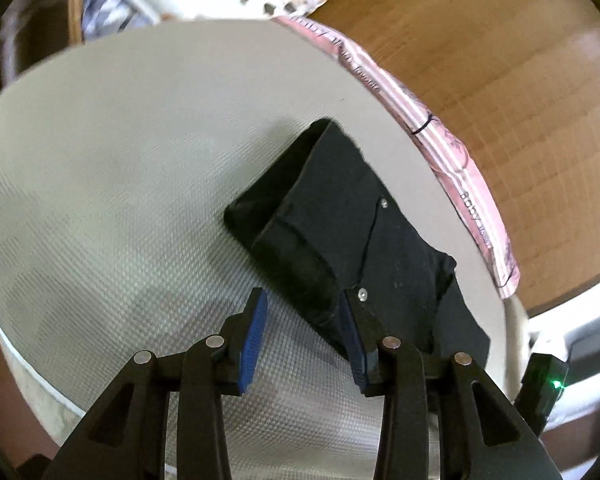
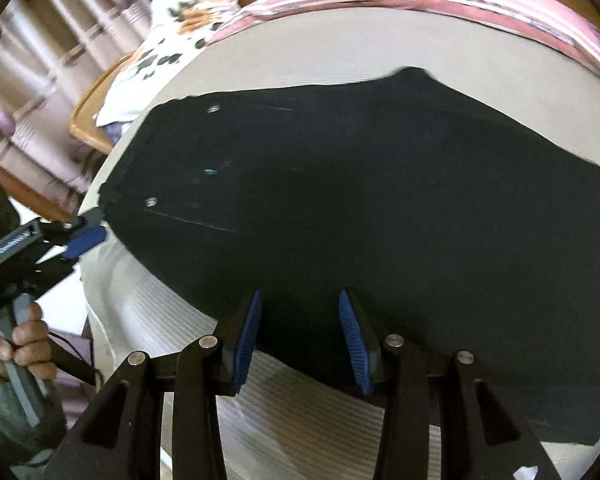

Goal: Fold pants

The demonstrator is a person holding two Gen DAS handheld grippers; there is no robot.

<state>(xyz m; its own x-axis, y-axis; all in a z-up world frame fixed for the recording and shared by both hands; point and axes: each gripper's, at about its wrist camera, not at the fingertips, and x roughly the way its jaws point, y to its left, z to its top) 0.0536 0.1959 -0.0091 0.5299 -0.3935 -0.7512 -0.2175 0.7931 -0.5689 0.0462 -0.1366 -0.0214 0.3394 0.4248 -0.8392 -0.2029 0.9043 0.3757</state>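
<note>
"Baby" is readable on the pink striped cloth (image 1: 470, 200) beside the black pants (image 2: 380, 220), rivets showing, lying flat on the grey textured mat (image 1: 120, 200), while the left gripper (image 1: 304, 312) and right gripper (image 2: 300, 320) both gape wide, holding nothing.

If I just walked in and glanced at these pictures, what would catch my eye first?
Most striking are the black pants, spread dark across the pale grey textured mat. Next come the blue-padded pincers at the bottom of each view: the left gripper open at the pants' edge, the right gripper open over the cloth. A pink striped cloth borders the mat's far edge.
</note>
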